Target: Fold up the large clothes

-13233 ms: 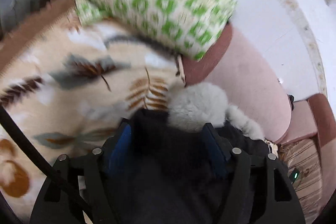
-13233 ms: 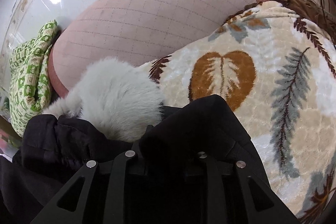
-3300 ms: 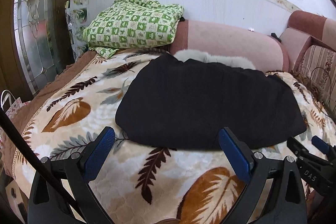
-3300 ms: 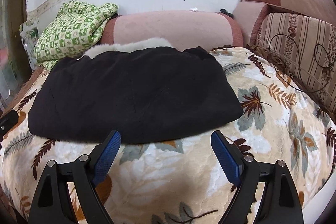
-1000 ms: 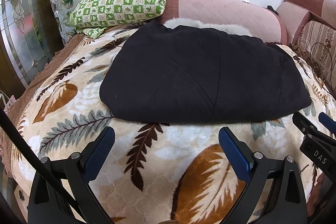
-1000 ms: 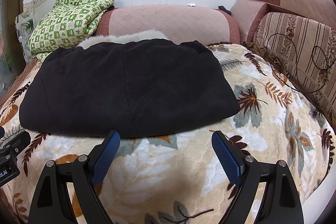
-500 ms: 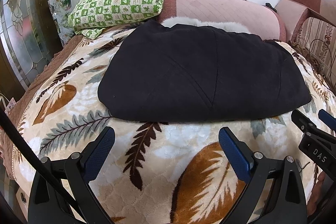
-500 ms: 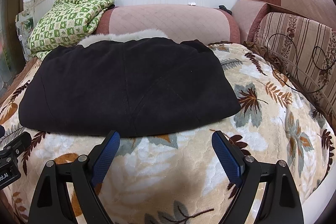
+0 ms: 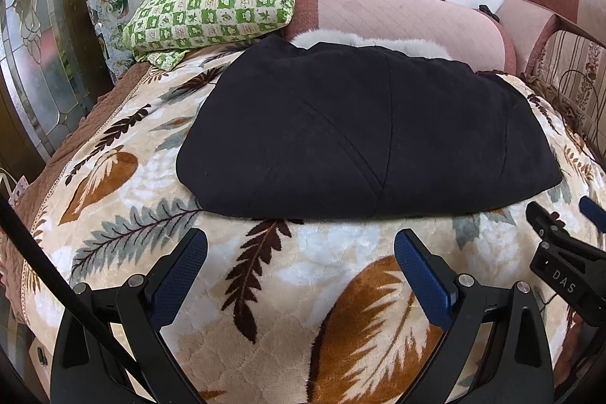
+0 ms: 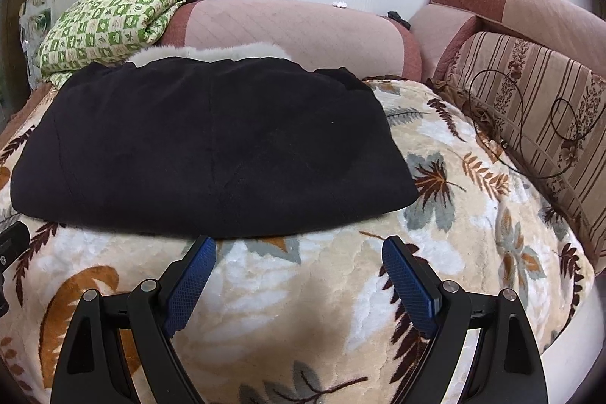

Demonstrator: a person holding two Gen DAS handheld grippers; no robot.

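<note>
A large black coat (image 9: pixel 363 135) lies folded flat on the leaf-patterned blanket (image 9: pixel 288 290); it also shows in the right wrist view (image 10: pixel 212 146). Its pale fur trim (image 9: pixel 375 42) sticks out at the far edge, also in the right wrist view (image 10: pixel 212 53). My left gripper (image 9: pixel 301 245) is open and empty, just short of the coat's near edge. My right gripper (image 10: pixel 299 247) is open and empty, close to the coat's near hem. The right gripper's body (image 9: pixel 568 271) shows at the right of the left wrist view.
A green checked quilt (image 9: pixel 216 6) is piled at the far left, also in the right wrist view (image 10: pixel 110 17). A pink bolster (image 10: pixel 291 29) runs along the white wall. A striped cushion (image 10: pixel 538 124) with a looped black cable stands to the right. A glass door (image 9: pixel 34 55) is at the left.
Both grippers have moved slightly closer to the coat's near edge. The coat has not moved since 3.3 s ago; 13.2 s ago both grippers were shut on it.
</note>
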